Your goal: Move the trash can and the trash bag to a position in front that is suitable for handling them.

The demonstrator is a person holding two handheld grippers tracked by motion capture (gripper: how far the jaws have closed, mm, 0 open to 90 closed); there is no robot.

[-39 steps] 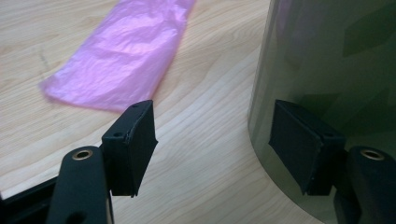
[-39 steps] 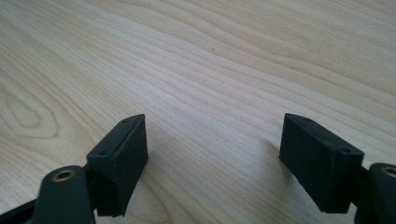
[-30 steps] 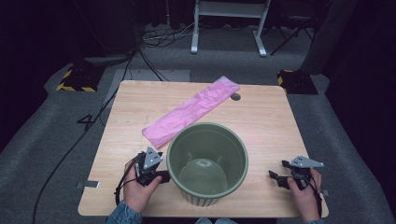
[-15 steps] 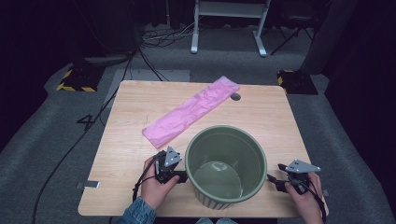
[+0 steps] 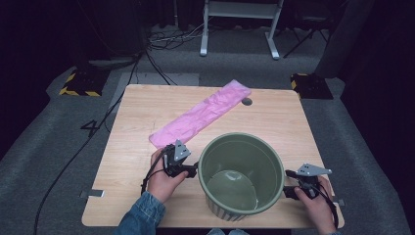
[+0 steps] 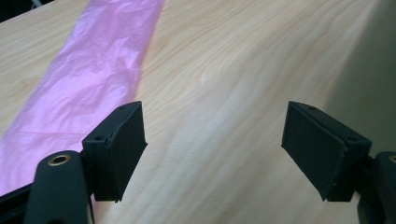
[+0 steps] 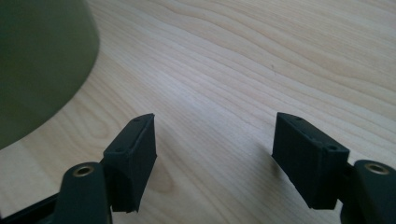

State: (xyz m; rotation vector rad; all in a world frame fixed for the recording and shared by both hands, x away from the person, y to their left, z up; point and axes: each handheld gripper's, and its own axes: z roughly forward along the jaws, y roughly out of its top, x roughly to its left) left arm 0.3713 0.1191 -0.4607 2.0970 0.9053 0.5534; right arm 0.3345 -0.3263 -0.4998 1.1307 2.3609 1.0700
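While a pale wooden worktop (image 5: 147, 122) is seen carrying everything, a large green bucket (image 5: 241, 176) is stood upright on its near middle, close to the near edge. A long pink plastic bag (image 5: 200, 119) is laid flat beyond it, stretched from just left of the bucket's far side toward the far right, and it is also seen at the left of the left gripper view (image 6: 88, 88).

The left gripper (image 5: 192, 171) is held just left of the bucket, close against its wall; whether it touches cannot be told. Its jaws have just been opening and are spread wide, with nothing between them but bare wood (image 6: 215, 140).

The right gripper (image 5: 288, 183) is held just right of the bucket, near the near right corner. Its jaws have just been opening too and are parted widely over bare wood, nothing being gripped, with the bucket wall (image 7: 42, 60) seen beside them.
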